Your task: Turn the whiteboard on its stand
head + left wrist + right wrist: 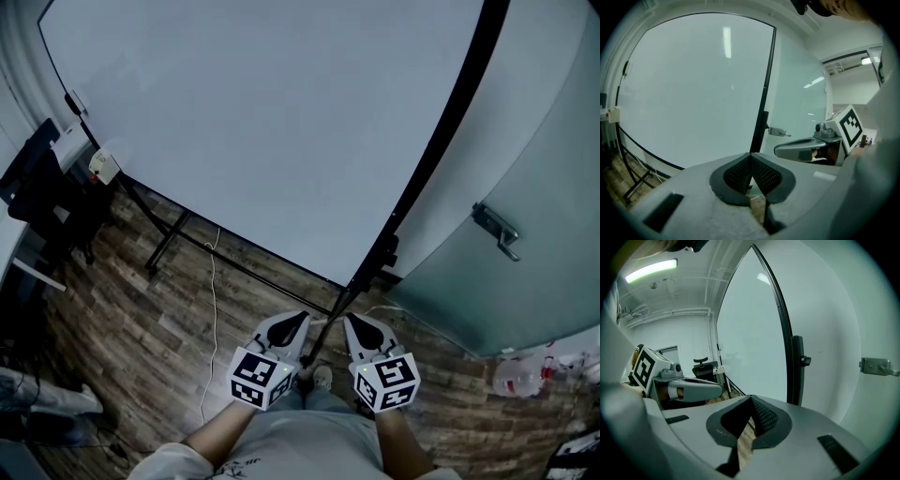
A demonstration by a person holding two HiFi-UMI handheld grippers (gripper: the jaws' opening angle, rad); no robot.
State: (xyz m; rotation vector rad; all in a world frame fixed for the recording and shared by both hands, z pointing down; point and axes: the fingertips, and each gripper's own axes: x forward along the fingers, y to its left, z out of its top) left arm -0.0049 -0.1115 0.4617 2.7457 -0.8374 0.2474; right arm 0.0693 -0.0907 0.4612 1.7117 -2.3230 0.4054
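Note:
A big whiteboard (pixel 262 122) in a black frame stands on a black stand and fills the upper head view. Its right upright (pixel 382 251) carries a clamp knob, which shows on the post (pixel 797 369) in the right gripper view. My left gripper (pixel 296 321) and right gripper (pixel 350 322) hover side by side low in the head view, short of the stand's right foot and touching nothing. The left gripper (pixel 751 157) is shut with its pads meeting and nothing between them. The right gripper (pixel 751 399) is likewise shut and empty. The board (pixel 693 89) lies ahead of the left gripper.
A frosted glass door with a metal handle (pixel 497 232) stands right of the board. A black chair (pixel 47 202) sits at the left. A white cable (pixel 208 309) runs over the wooden floor. A plastic bottle (pixel 520 377) lies at the lower right.

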